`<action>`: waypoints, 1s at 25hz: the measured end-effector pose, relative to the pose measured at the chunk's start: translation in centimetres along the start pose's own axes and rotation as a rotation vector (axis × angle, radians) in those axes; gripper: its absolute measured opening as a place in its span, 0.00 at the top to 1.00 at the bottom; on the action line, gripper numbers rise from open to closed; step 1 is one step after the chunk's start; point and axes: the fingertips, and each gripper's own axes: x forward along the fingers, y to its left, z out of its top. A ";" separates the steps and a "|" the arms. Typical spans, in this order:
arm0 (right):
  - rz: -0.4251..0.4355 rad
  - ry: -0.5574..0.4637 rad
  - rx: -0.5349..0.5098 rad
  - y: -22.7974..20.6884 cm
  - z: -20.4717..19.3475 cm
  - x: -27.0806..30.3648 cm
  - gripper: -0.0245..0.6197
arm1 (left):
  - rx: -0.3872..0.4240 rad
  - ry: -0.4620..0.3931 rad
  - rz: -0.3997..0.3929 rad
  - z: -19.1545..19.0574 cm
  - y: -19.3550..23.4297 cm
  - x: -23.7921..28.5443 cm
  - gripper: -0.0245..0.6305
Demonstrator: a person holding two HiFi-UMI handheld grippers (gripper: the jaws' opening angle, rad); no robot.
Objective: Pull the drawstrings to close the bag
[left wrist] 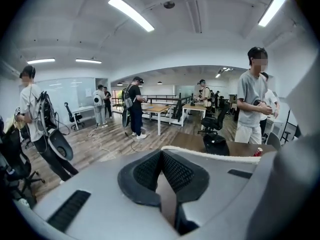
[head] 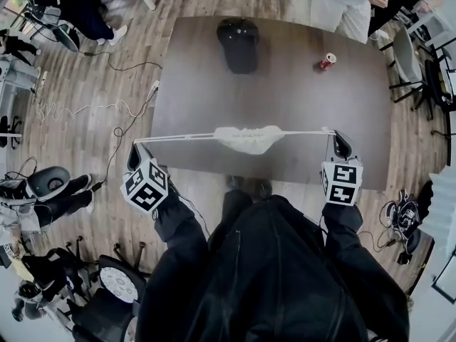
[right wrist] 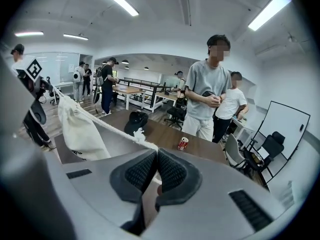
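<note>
1. Bag (head: 249, 139), drawstrings (head: 178, 137): off-white.
2. Table (head: 285, 105): dark brown.
3. Cap (head: 239, 43), at the table's 12 o'clock: black.
4. Can (head: 326, 62), 2 o'clock: red.
5. Left gripper (head: 137, 150), right gripper (head: 336, 140): cubes patterned in black-and-white squares.
6. Floor (head: 92, 84): brown wood planks.

Your arms are spread wide, left forearm (head: 178, 230) and right forearm (head: 350, 226) both reaching forward from your body. Your left gripper (head: 137, 147) is out at your left, its left marker cube (head: 146, 186) facing up, jaws pinched tight on the left drawstring (head: 178, 137). Your right gripper (head: 336, 137) is out at your right at about the same level, right marker cube (head: 340, 182) up too, jaws clamped on the right drawstring (head: 306, 132). Both grippers point away from you, well apart
</note>
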 end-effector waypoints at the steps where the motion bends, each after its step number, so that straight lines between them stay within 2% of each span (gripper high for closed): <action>1: -0.003 0.005 0.005 -0.1 -0.1 0.1 0.92 | -0.001 0.002 0.005 0.0 0.1 0.1 0.91; 4: -0.003 0.012 0.029 -0.7 -0.5 0.5 0.92 | -0.011 0.018 0.000 -0.4 0.0 0.5 0.91; 8: 0.032 0.003 0.119 -1.3 -0.6 1.7 0.92 | -0.036 0.041 -0.095 -0.6 -2.0 1.7 0.91; 12: 0.048 -0.018 0.129 -1.9 1.0 3.9 0.92 | -0.028 0.042 -0.155 0.2 -4.5 3.6 0.91; 17: 0.028 -0.095 0.130 -3.5 4.6 5.0 0.92 | -0.019 -0.015 -0.201 3.2 -7.2 4.7 0.91; 21: 0.027 -0.152 0.126 -3.8 6.4 4.0 0.92 | 0.001 -0.057 -0.220 4.9 -7.6 4.1 0.91; 23: 0.046 -0.140 0.121 -3.1 5.5 3.5 0.92 | 0.031 -0.038 -0.226 3.9 -7.5 3.7 0.91; 25: 0.085 -0.093 0.110 -1.7 2.8 3.3 0.92 | 0.067 0.024 -0.238 0.9 -7.4 3.3 0.91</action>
